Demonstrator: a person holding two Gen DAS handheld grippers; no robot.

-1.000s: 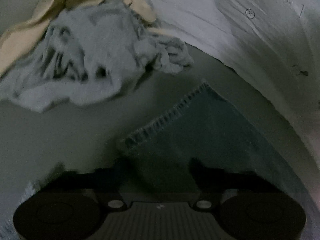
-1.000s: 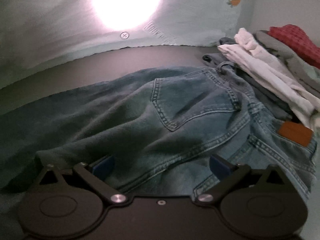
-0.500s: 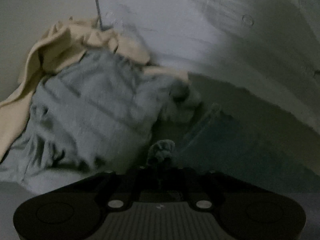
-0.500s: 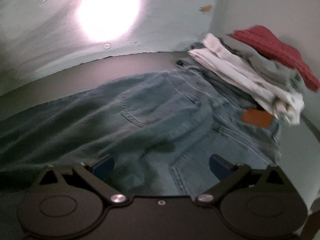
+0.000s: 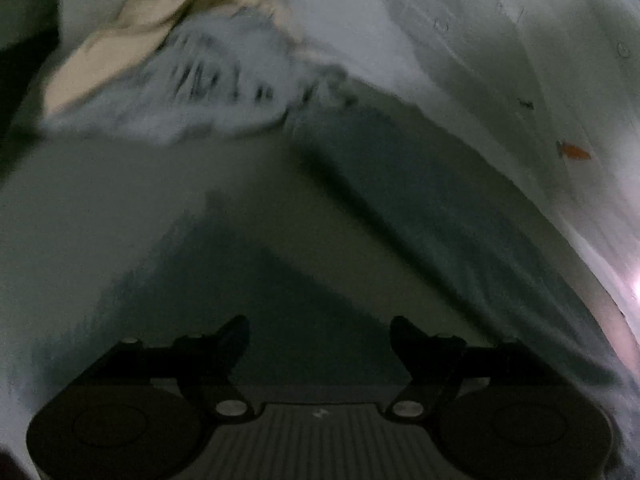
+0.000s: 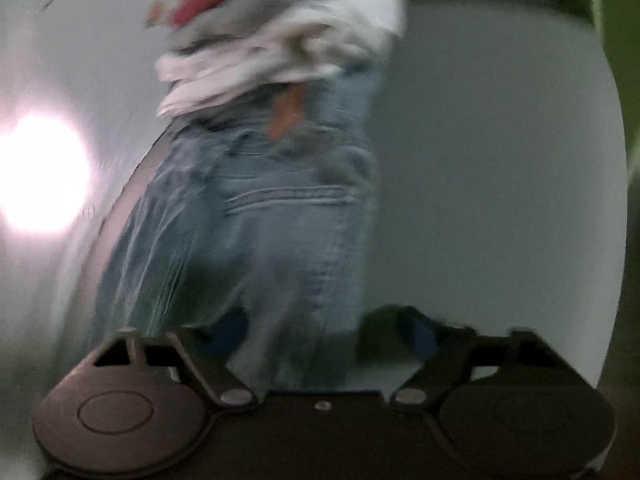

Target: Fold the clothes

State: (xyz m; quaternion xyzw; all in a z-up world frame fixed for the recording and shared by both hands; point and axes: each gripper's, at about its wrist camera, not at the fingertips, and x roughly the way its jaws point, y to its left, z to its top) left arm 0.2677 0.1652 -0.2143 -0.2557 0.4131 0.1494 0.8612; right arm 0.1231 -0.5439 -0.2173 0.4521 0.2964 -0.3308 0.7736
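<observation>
Our left hand-held gripper (image 5: 320, 334) has let go and is opening, empty, over the jeans (image 5: 420, 216) lying on the bench (image 5: 100, 200). Our right hand-held gripper (image 6: 308, 328) has swung round, closing around denim, readying another fold.

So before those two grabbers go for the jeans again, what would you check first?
1. Left gripper empty, jaws opening: ok.
2. Right gripper over the jeans, jaws closing, pads not yet pressing: ok.
3. Jeans leg lying flat: cannot tell, too dark and blurred.
4. Stack of folded clothes clear of the jeans: not ok, it overlaps the waistband end.
5. Crumpled grey garment away from the leg: cannot tell.
</observation>
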